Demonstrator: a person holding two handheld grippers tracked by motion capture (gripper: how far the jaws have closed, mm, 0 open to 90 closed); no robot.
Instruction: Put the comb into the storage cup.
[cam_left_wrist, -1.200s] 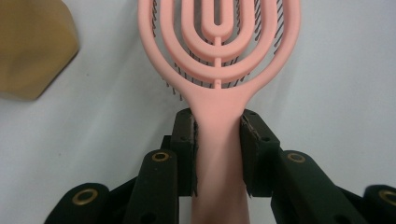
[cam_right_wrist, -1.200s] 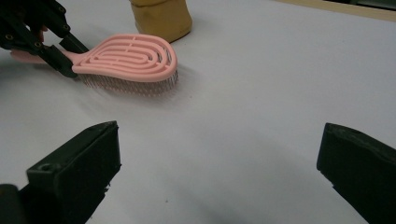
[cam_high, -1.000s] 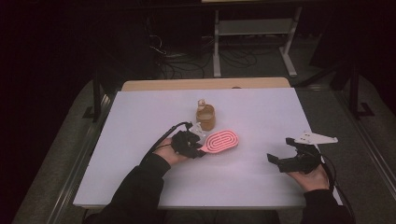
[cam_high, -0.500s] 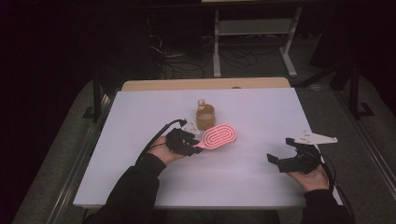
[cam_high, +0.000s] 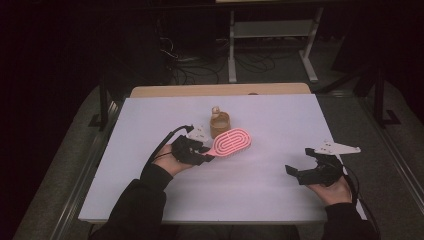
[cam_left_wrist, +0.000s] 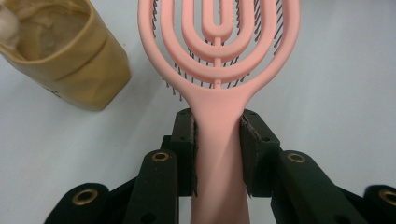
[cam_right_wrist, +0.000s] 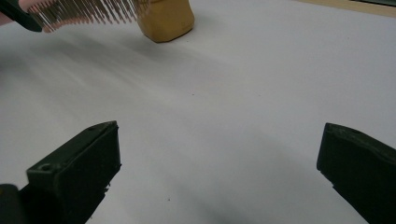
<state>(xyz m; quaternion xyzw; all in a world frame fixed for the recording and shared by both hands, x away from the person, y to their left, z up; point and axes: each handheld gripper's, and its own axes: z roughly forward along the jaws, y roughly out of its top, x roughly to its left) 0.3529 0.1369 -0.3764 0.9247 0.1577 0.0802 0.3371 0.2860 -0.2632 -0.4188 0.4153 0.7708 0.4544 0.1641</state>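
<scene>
— What sits nearest the person?

— The right gripper (cam_high: 301, 173), low on the right side of the white table (cam_high: 280, 125). Its jaws stand wide apart with nothing between them; in the right gripper view only bare tabletop lies in the gap.

— And the other one?

— The left gripper (cam_high: 206, 155) is a little farther in, left of centre. Its jaws are closed tight on the handle of a pink hairbrush (cam_left_wrist: 219, 70), pads pressed to both sides of it. The brush head points away to the right, bristles facing down, lifted off the surface, as the right gripper view shows.

— Anything beyond that?

— A tan cup (cam_high: 219, 124) stands upright just behind the brush head, very near it; whether they touch I cannot tell. Something pale pokes out of its top. Past the table's far edge, cables (cam_high: 250, 62) trail over a dark floor.
</scene>
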